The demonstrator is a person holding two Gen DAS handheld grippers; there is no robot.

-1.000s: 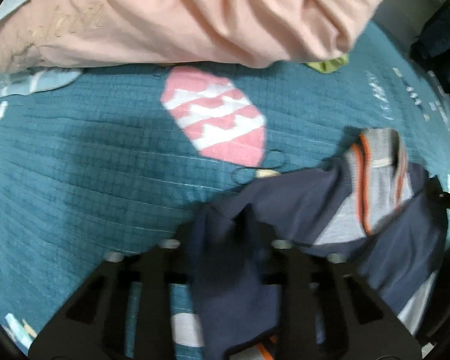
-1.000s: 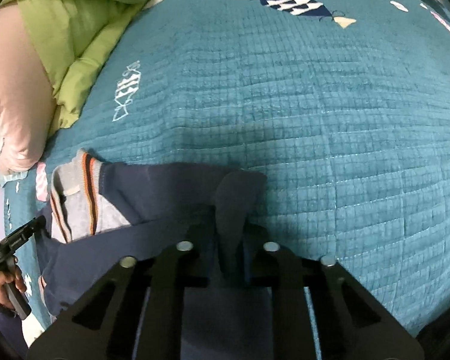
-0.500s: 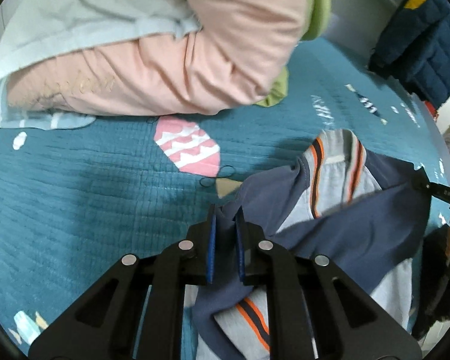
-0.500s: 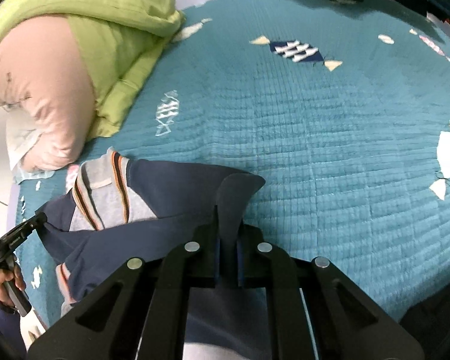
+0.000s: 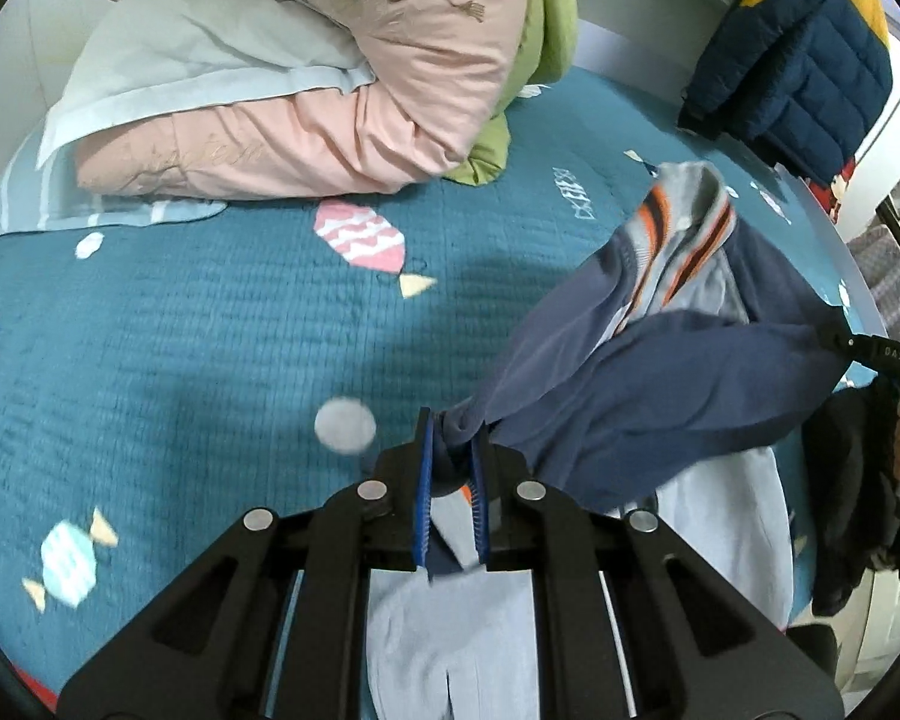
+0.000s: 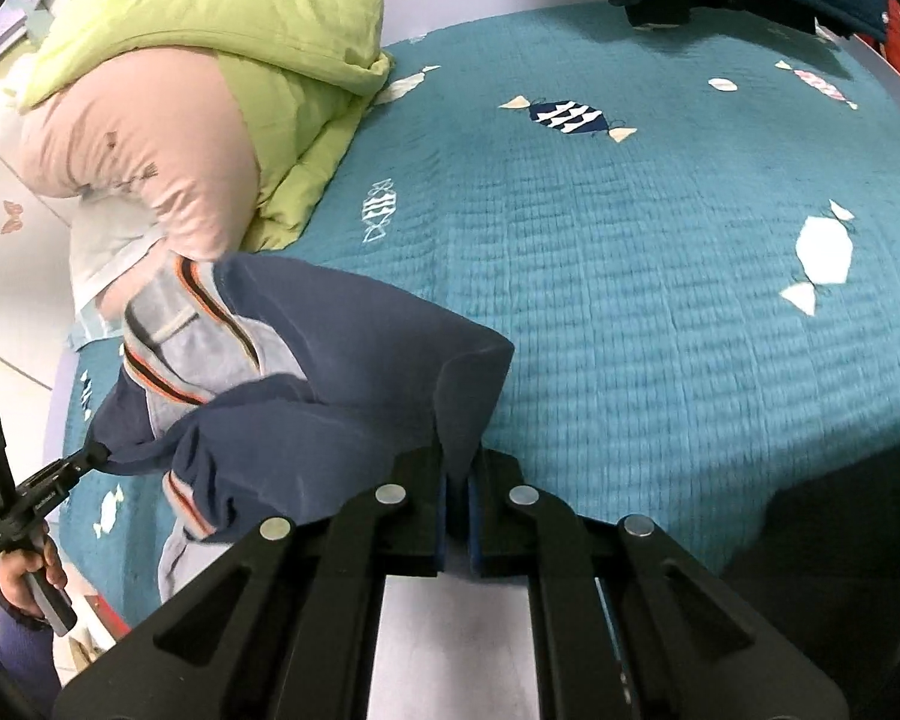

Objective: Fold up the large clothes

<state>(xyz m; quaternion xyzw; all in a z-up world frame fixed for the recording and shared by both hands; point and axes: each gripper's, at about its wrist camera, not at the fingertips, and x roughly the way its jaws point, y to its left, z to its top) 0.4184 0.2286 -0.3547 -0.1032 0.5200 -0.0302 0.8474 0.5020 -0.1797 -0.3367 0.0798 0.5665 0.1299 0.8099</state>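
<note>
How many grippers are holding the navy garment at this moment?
2. The left gripper is shut on one end of the navy garment, and the right gripper is shut on the other end, above the teal quilt.

Your left gripper [image 5: 452, 468] is clamped on a bunched navy edge of the sweatshirt [image 5: 660, 396]; right gripper [image 5: 834, 339] pinches the far edge, fabric stretched between, above the teal quilt [image 5: 180, 348].

Home bedroom, quilted bedspread [image 6: 630, 276], piled duvets [image 5: 342, 90]
</note>
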